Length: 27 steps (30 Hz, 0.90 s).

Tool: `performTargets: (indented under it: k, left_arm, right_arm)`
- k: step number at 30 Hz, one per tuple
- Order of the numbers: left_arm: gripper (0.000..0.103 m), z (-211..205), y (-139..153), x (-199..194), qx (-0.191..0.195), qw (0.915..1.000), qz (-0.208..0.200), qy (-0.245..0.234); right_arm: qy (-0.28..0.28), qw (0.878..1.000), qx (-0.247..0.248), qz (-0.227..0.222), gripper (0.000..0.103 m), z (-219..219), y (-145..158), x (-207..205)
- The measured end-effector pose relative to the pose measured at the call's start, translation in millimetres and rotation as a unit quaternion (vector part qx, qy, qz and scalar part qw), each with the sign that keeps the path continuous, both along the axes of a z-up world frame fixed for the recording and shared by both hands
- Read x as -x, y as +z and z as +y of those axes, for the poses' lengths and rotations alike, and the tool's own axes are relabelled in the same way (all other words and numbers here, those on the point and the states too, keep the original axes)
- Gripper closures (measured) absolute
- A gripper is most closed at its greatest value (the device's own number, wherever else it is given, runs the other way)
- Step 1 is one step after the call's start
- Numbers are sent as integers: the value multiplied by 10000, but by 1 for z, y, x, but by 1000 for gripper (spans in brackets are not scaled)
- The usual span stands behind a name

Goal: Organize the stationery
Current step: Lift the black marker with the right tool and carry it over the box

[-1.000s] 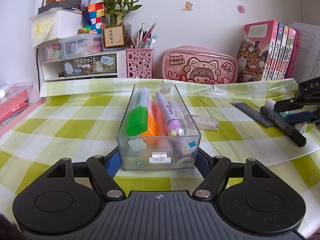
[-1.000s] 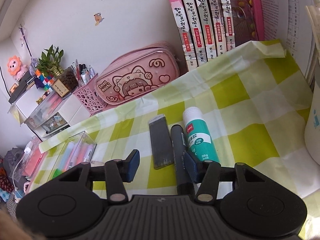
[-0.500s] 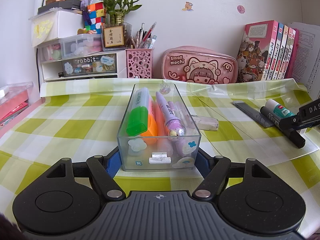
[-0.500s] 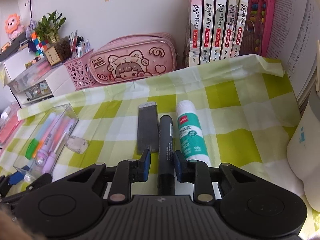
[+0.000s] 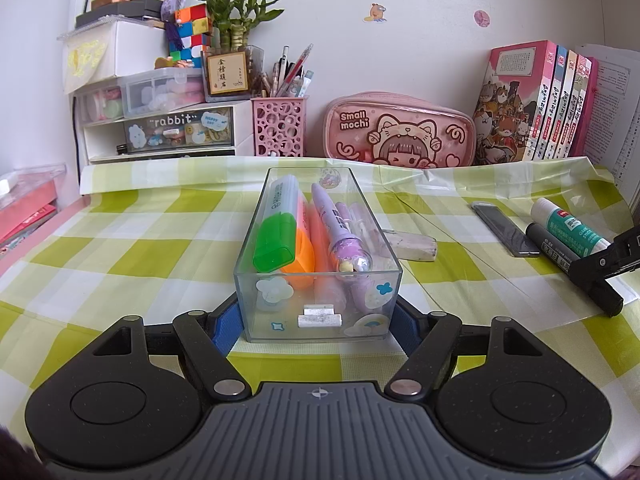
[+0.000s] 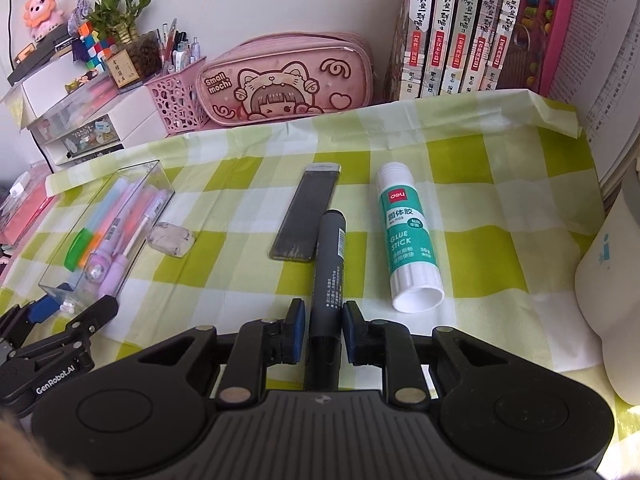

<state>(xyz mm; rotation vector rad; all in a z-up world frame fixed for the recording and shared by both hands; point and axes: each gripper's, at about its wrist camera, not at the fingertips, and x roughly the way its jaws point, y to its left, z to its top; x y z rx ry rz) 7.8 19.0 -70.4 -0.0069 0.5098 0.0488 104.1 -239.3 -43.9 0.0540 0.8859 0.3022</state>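
Covering the desk (image 6: 460, 168), a green-and-white checked cloth is carrying everything. Near its left side the clear box (image 5: 318, 264) of highlighters and pens is sitting pinched at its near end by the left tongs (image 5: 318, 322). The glue stick (image 6: 408, 236) is lying just right of the black marker (image 6: 330, 272), a flat dark lead case (image 6: 306, 212) just left. The right tongs (image 6: 323, 330), having just been closing, are pressing both pads on the marker's near end.
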Motion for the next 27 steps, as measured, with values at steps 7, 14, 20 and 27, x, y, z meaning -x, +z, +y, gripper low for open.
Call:
performTargets:
  k: [7,14,20,27]
  left_arm:
    - [30,0,0,0,-3,10000,1,0]
    - [30,0,0,0,0,10000,-1,0]
    - [30,0,0,0,-1,10000,0,2]
    - [30,0,0,0,-2,10000,0,0]
  right_arm:
    - [-161,9997,-153,-35,75,3,-2,-13]
    - [-326,9987,-393,31,76,4,1,-15]
    - [-288,9951,-942,30,76,7,14,-13]
    - [-40,9830,-1800,353,76,26,22,-19]
